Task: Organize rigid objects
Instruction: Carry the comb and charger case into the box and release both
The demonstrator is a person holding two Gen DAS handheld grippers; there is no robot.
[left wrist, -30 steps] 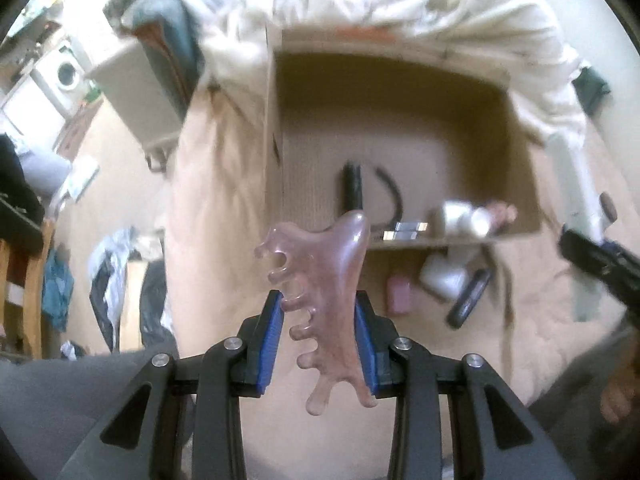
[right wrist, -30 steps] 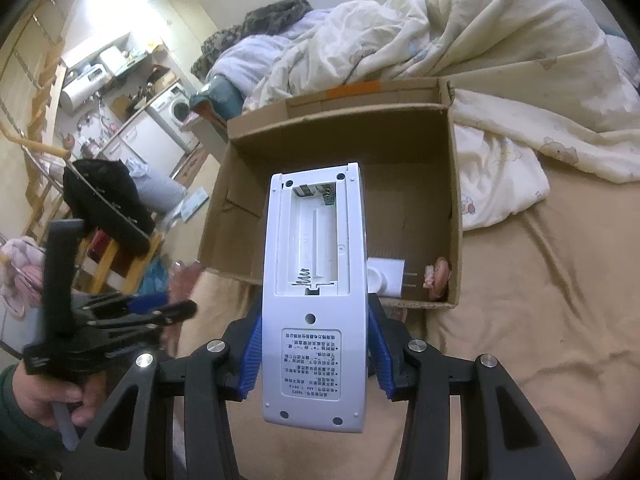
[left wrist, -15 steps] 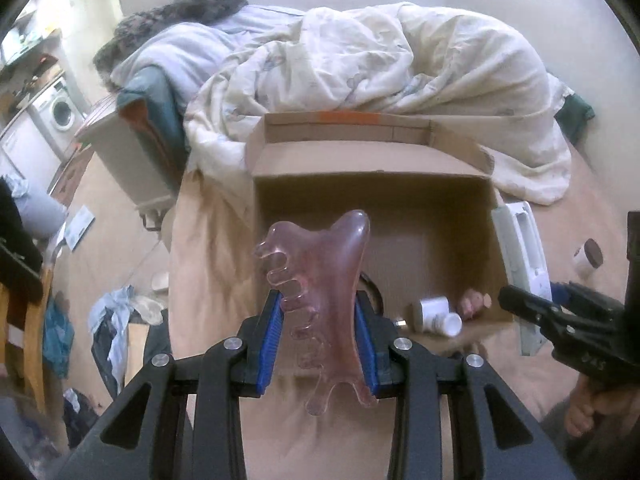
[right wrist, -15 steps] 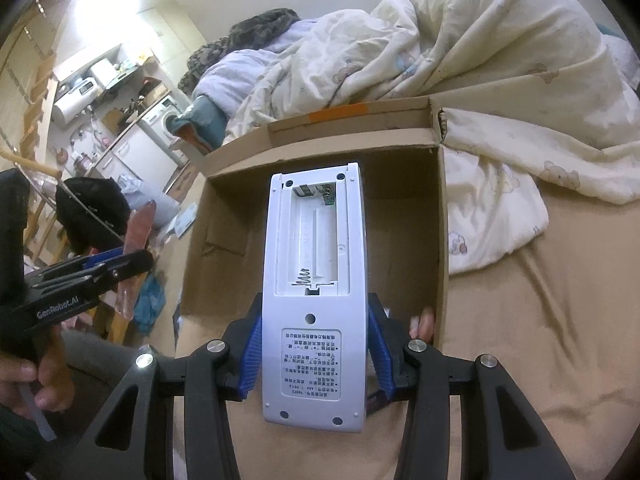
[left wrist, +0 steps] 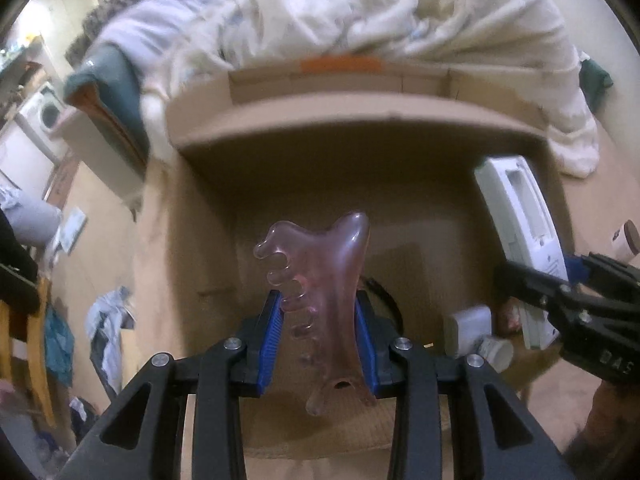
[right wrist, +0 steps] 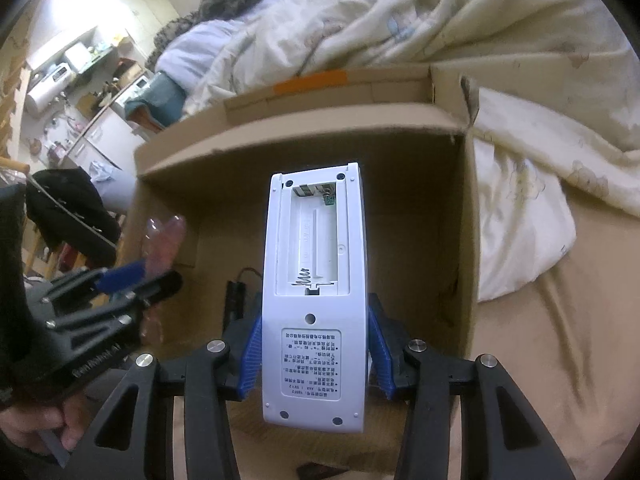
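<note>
Here, left wrist view: the left claw (left wrist: 318,336) is closed on a translucent pink comb-shaped scraper (left wrist: 320,280), its blue pads (left wrist: 271,332) pressing both long edges, toothed side to the left. The scraper hangs above the open cardboard box (left wrist: 360,116), which stands on the bed and fills most of the view. On the box floor, to the right of the scraper: a black cable (left wrist: 386,294), a white adapter (left wrist: 466,326), and a small white bottle (left wrist: 496,352) just beside it. At the box's right wall, the right claw (left wrist: 548,280) comes in holding a white remote (left wrist: 520,220). A crumpled duvet (left wrist: 400,8) lies behind the box.

Right wrist view: the right claw (right wrist: 316,348) is clamped on the white remote (right wrist: 316,292), back side up, battery bay uncovered and empty, printed label near the pads. The remote hangs over the box (right wrist: 320,128) interior. At the box's left side, the left claw (right wrist: 140,276) with the pink scraper (right wrist: 164,240), gripped by a hand (right wrist: 40,428). A black object (right wrist: 234,296) lies on the box floor, left of the remote.
</note>
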